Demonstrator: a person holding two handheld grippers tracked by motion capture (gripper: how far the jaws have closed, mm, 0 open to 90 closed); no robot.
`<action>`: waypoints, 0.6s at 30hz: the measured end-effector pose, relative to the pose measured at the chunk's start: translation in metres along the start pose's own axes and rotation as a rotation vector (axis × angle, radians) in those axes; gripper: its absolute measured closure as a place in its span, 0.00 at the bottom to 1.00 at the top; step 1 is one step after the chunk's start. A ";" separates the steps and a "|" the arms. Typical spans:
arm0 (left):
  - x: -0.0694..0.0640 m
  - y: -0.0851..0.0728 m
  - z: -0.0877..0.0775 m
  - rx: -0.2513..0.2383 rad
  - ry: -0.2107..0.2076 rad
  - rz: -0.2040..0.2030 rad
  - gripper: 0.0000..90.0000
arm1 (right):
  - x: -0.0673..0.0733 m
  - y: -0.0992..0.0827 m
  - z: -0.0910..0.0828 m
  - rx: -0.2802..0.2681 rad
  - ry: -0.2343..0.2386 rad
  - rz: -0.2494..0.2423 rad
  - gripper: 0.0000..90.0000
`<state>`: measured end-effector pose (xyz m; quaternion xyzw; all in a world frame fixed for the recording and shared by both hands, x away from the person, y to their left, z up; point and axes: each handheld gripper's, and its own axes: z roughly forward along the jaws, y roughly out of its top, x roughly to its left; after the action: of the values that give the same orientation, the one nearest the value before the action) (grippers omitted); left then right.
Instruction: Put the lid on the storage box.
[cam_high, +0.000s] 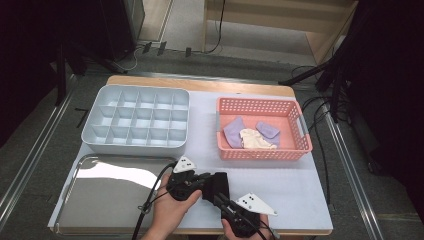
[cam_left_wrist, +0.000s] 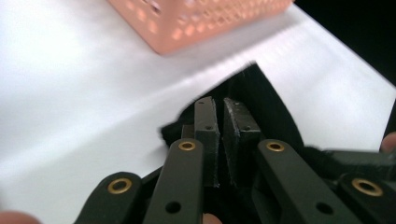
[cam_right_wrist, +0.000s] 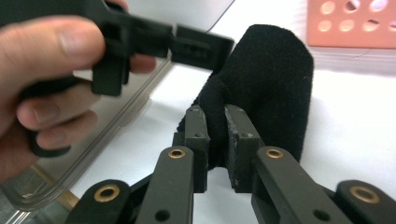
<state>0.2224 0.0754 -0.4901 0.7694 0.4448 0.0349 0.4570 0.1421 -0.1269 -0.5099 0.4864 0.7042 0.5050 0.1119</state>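
The black sock (cam_right_wrist: 275, 79) at the frame's centre is soft, fuzzy matt knit cloth. The tray (cam_high: 107, 220) at lower left is polished, mirror-glossy metal. The divided box (cam_high: 137, 121) at upper left is smooth pale plastic; the basket (cam_high: 263, 150) at right is perforated coral plastic holding soft cloth pieces (cam_high: 233, 131). The tabletop (cam_high: 295, 190) wears a smooth matt white covering, with a wood edge (cam_high: 200, 83) at its top.

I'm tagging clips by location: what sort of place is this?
Probably a lab or recording room: a white-topped table with a grey divided plastic organiser, a pink perforated plastic basket and a shiny metal tray, and cables trailing across the grey floor.
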 end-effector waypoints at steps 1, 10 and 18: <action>0.002 0.001 -0.002 -0.008 0.002 -0.008 0.92 | 0.001 0.000 0.001 0.001 0.001 0.004 0.90; 0.014 -0.003 -0.010 0.025 0.008 -0.032 0.89 | 0.008 0.004 0.008 -0.003 0.014 -0.007 0.90; 0.012 -0.014 0.005 0.127 0.014 -0.016 0.90 | 0.009 0.002 0.013 0.014 0.017 -0.023 0.90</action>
<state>0.2227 0.0835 -0.5073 0.7930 0.4556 0.0082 0.4043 0.1474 -0.1114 -0.5112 0.4745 0.7143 0.5029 0.1082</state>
